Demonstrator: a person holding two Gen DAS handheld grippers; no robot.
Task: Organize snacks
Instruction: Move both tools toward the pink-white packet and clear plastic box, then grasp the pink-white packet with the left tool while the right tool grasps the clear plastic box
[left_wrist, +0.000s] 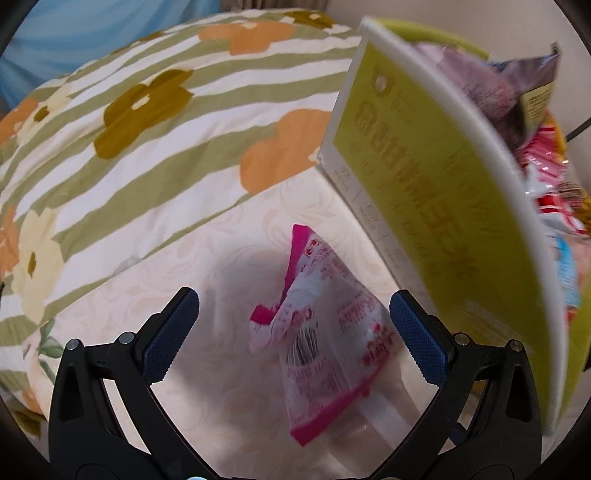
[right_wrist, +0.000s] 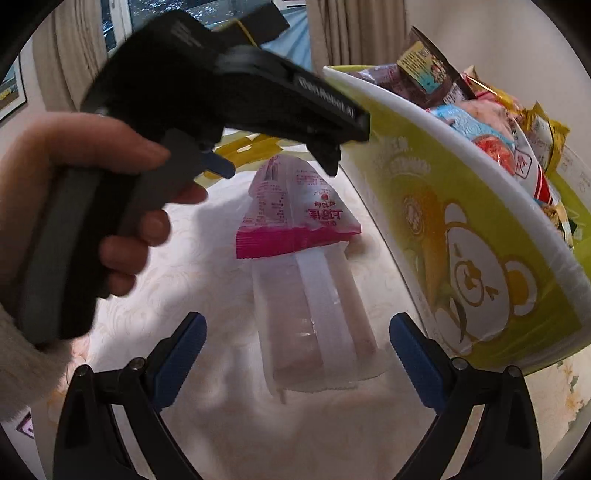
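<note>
Left gripper (left_wrist: 294, 334): jaws spread wide, holding nothing, straddling a pink-and-white snack packet (left_wrist: 325, 325) without touching it. Right gripper (right_wrist: 297, 349): jaws likewise spread, empty, over the packet's clear end. The packet (right_wrist: 303, 280) lies flat on the cream patterned bed surface (right_wrist: 207, 280), between both grippers. Just right of it stands a yellow-green box (right_wrist: 476, 229), crammed with mixed snack bags (right_wrist: 491, 122). A hand (right_wrist: 110, 206) grips the left tool's handle, near left. Far left, a floral striped quilt (left_wrist: 122, 140).
</note>
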